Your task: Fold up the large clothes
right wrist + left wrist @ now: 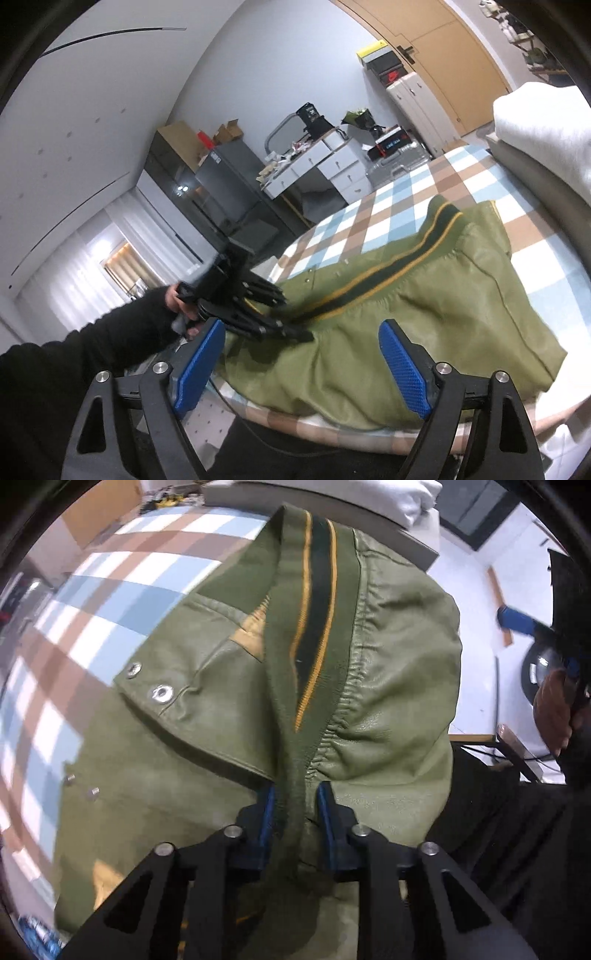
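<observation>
Checked bed (402,192) — green jacket (424,314) lying on it.

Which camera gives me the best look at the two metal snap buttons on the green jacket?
The left wrist view: the snap buttons sit large and shiny on a flap of the green jacket, left of the striped ribbed band. In the right wrist view the jacket lies across the checked bedspread, but the snaps are only tiny specks there.
</observation>
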A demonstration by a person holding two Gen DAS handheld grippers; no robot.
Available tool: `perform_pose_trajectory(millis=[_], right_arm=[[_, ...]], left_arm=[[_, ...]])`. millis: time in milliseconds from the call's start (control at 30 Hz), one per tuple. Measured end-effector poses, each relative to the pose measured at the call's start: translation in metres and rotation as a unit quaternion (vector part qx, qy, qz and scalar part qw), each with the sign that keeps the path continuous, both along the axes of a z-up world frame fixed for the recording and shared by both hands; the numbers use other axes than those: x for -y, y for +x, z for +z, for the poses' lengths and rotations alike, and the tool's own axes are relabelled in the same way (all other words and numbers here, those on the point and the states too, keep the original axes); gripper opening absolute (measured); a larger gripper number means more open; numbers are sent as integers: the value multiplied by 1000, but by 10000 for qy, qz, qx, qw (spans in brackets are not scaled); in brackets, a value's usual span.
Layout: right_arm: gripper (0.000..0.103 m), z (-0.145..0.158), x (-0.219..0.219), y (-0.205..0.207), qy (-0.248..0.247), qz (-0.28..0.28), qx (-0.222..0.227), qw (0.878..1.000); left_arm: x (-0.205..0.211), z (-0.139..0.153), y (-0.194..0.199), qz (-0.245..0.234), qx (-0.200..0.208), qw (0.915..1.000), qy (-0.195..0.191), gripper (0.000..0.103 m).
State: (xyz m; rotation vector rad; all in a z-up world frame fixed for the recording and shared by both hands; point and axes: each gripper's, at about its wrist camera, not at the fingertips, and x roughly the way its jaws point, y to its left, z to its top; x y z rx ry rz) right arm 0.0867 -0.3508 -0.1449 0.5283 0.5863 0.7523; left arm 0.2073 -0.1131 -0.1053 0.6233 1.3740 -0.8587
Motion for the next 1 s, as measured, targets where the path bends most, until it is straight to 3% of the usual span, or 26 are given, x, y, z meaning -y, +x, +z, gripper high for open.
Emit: perform_pose_trajectory(millis=[33, 133, 367, 533, 600, 700, 800, 833, 900, 1000], right_arm=[[87, -2, -3, 2, -36, 19, -3, 10000], [87, -9, -11, 5, -116, 106, -2, 9999], [87, -22, -19, 19, -13, 128, -143, 9998], [87, -27, -17, 34, 52, -76, -257, 9996], [86, -30, -17, 41, 1, -187, -321, 9993], [86, -32, -19, 49, -203, -368, -418, 9982], [86, -36, -17, 55, -338, -479, -682, 9959], [86, -38, -17, 56, -376, -479, -784, 9951], [88, -39, -18, 59, -491, -467, -918, 9935], [101, -40, -27, 61, -780, -336, -1048, 9909]], left_arm=[[4, 5, -4, 7, 260, 9993, 283, 0], [11, 25, 1, 354, 614, 9963, 483, 0], [28, 50, 24, 285, 1329, 9896, 468, 0], [33, 22, 67, 179, 1541, 9845, 821, 0], [34, 4, 82, 168, 1409, 9853, 948, 0], [32, -34, 101, 236, 1152, 9889, 903, 4], [26, -29, 100, 270, 1158, 9911, 601, 4], [21, -23, 101, 330, 1127, 9916, 540, 5], [7, -5, 102, 659, 1381, 9872, 443, 31], [-29, 42, 90, 1166, 1970, 9734, -7, 40]])
